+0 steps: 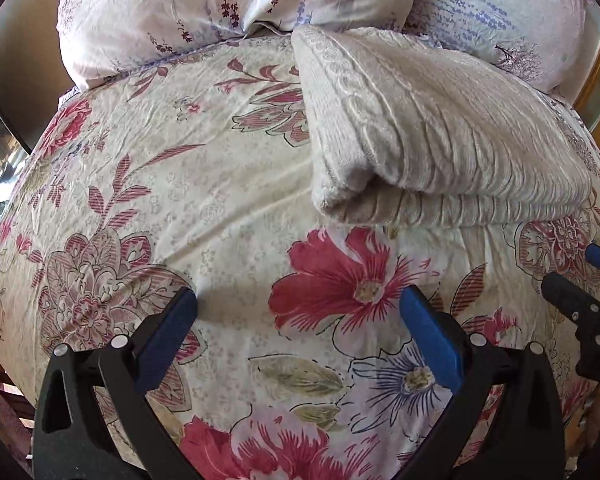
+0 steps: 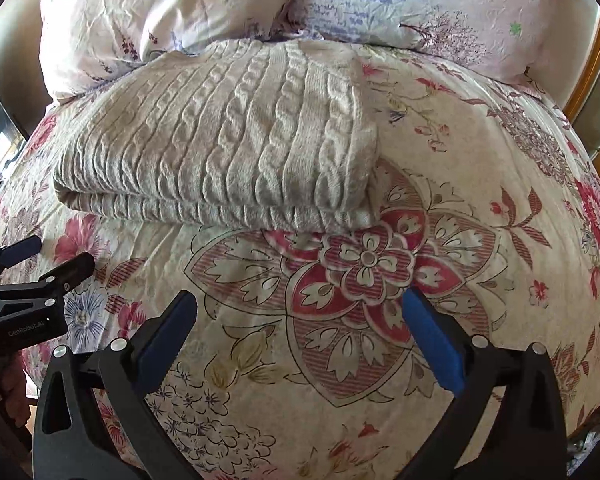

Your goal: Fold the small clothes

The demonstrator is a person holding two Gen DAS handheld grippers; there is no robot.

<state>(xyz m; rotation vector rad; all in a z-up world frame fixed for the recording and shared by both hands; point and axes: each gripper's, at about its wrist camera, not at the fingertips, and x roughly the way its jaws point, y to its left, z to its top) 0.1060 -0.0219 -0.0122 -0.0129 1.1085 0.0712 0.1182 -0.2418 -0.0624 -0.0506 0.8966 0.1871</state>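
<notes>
A cream cable-knit sweater (image 1: 440, 136) lies folded in a thick rectangle on the flowered bedspread (image 1: 180, 184), its folded edge facing me. In the right wrist view the same sweater (image 2: 220, 144) sits upper left of centre. My left gripper (image 1: 300, 300) hangs open over bare bedspread, short of the sweater, with nothing between its blue pads. My right gripper (image 2: 300, 300) is open too, over a red flower print just below the sweater's near edge. Each gripper shows at the side of the other's view: the right one (image 1: 572, 276), the left one (image 2: 40, 260).
Two pale floral pillows (image 1: 228, 4) (image 2: 440, 12) lean at the head of the bed behind the sweater. A wooden frame (image 2: 592, 80) runs along the right side. The bedspread's left edge (image 1: 4, 240) drops off beside dark furniture.
</notes>
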